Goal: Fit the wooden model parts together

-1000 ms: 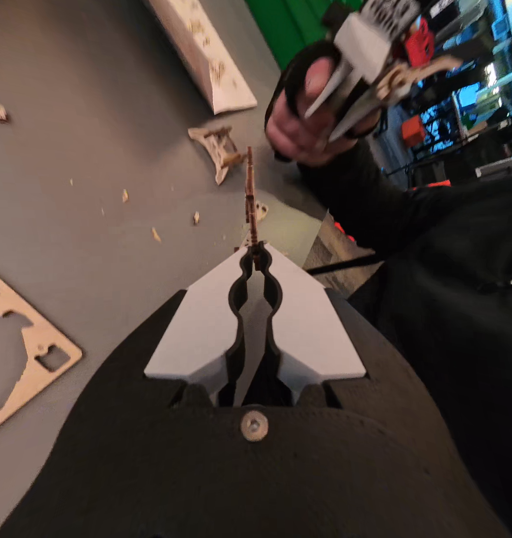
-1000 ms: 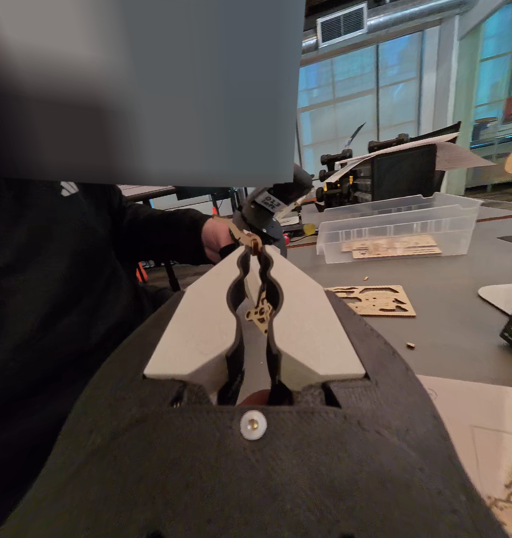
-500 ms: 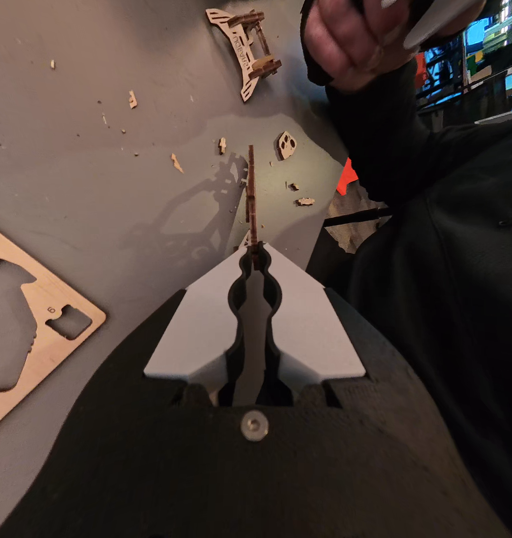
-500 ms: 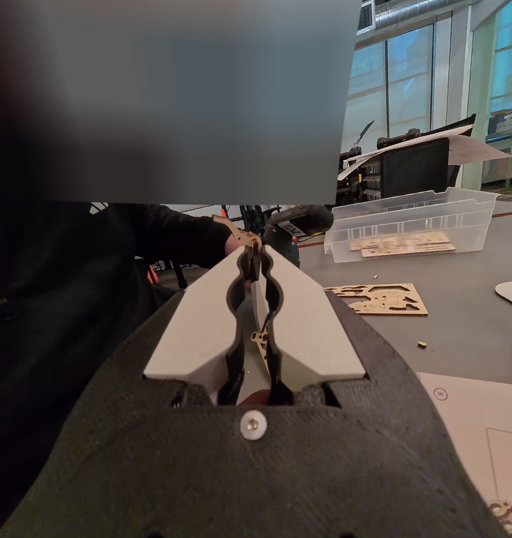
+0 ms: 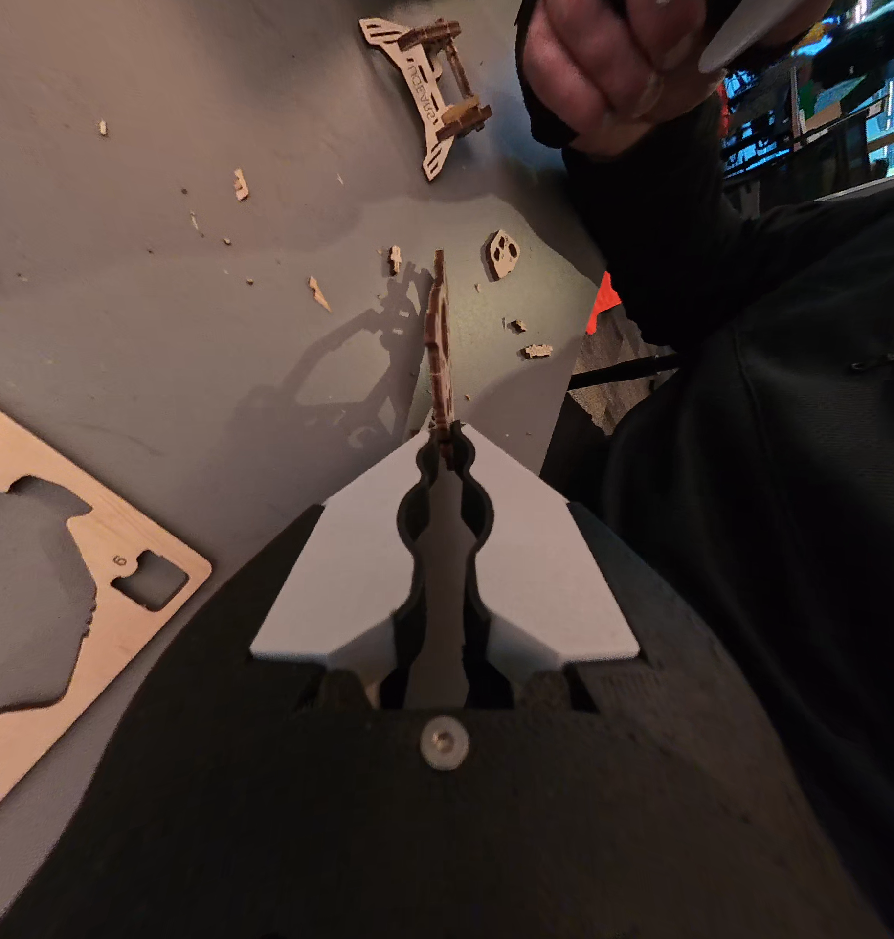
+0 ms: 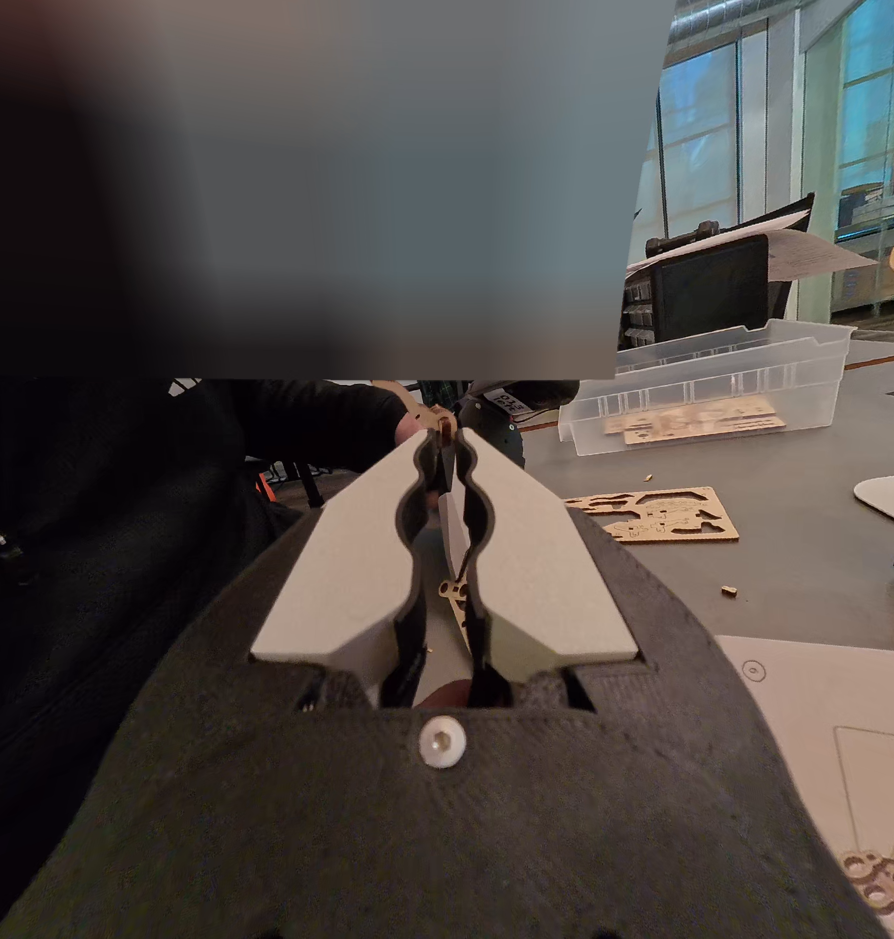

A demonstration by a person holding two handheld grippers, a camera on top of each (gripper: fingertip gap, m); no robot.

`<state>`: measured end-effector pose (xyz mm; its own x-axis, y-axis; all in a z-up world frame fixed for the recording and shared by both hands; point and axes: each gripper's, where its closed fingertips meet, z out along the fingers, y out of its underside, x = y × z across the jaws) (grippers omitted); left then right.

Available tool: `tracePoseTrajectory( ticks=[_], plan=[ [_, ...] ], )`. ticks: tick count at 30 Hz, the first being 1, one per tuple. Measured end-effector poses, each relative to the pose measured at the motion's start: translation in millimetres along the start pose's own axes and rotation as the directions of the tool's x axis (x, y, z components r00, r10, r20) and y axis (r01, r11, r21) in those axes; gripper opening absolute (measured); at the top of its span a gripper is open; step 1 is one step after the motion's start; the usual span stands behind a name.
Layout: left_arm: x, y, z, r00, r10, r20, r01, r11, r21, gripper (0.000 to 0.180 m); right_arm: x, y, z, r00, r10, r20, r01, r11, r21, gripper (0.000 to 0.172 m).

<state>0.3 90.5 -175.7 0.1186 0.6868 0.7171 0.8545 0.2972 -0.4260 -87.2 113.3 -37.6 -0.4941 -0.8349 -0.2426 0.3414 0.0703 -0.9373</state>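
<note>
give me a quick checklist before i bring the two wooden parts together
1. Left gripper clamped on the flat wooden part, seen edge-on: ok.
2. Right gripper clamped on the tan wooden part at its tips: ok.
3. Grippers near each other: not ok; in the left view only the right hand shows, far up.
4. Slot and tab lined up: cannot tell.
5. Partly built frame lying on the table, out of the path: ok.
</note>
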Motion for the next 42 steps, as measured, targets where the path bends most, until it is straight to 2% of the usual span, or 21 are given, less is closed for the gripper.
tracePoseTrajectory(
  ticks=[13,42],
  plan=[
    [-8,2,0,0.99,0.068,0.121,-0.068,0.998,-0.002,0.02,0,-2,-1,1.0,-0.003,-0.002,0.003,1.0,0.008,0.004],
    [-18,-1,-9,0.933,0.198,0.302,-0.204,0.979,-0.01,0.036,3,2,1,1.0,-0.01,-0.019,0.009,1.0,-0.011,0.004]
  ],
)
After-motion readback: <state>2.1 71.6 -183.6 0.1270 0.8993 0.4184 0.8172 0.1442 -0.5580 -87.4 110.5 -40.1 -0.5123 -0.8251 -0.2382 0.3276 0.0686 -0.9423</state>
